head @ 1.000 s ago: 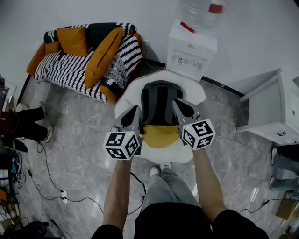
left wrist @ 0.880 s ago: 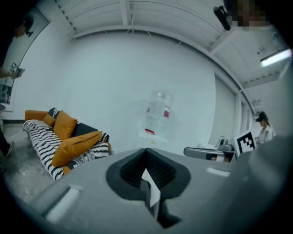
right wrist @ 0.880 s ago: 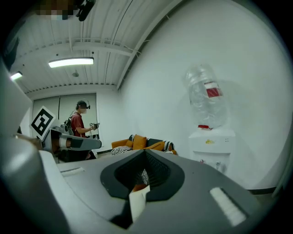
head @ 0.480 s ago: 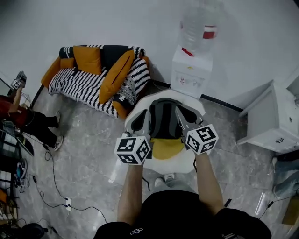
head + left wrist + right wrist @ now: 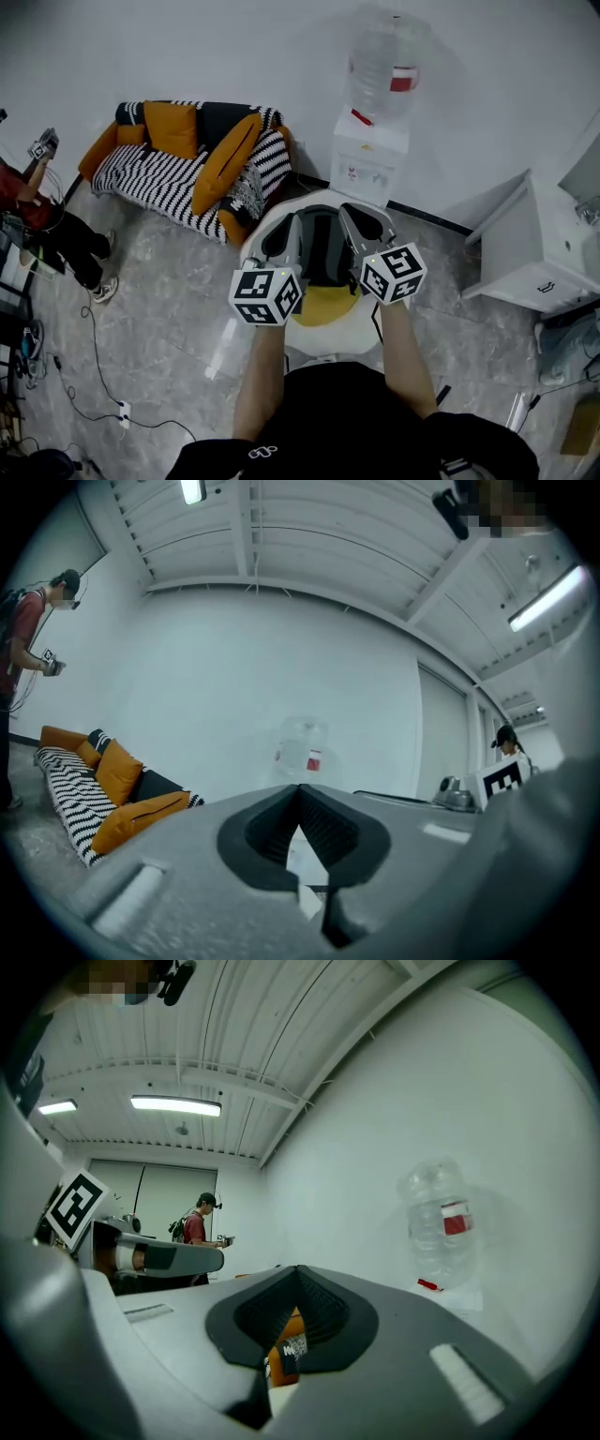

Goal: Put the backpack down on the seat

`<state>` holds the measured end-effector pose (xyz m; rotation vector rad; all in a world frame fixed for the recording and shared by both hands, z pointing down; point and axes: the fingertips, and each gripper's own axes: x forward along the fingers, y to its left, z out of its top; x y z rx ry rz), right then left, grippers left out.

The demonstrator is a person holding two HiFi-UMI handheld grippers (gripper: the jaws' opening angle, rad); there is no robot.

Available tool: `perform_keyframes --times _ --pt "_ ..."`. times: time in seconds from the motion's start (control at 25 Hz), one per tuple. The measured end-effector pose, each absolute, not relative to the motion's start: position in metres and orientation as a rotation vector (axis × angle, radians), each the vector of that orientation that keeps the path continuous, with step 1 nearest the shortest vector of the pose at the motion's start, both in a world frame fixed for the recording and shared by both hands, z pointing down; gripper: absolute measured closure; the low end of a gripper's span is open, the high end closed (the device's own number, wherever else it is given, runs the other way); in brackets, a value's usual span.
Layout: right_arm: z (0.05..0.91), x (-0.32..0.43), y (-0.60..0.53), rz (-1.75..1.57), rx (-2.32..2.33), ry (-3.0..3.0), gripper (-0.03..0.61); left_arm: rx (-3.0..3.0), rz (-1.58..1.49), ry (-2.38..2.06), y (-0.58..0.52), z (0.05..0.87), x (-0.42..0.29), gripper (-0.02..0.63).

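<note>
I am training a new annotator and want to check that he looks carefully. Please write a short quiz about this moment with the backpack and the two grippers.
1. True or false: the backpack lies on the white seat.
2. What stands against the wall just behind the seat? A) a bicycle B) a water dispenser C) a fridge
3. How do the jaws of the left gripper and the right gripper stand, and is anything between them?

Key
1. True.
2. B.
3. Both are shut, with nothing between the jaws.
</note>
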<state>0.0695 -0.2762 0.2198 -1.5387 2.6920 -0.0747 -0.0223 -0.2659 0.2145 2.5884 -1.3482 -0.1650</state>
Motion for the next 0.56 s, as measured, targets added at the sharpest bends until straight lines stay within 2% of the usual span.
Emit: perform_keyframes --times 0.56 --pt "0.2190 0.0754 -0.2783 -0.057 -1.541 2.691 0.571 2.626 -0.094 -1.403 -0.2724 0.2135 -0.0220 0.614"
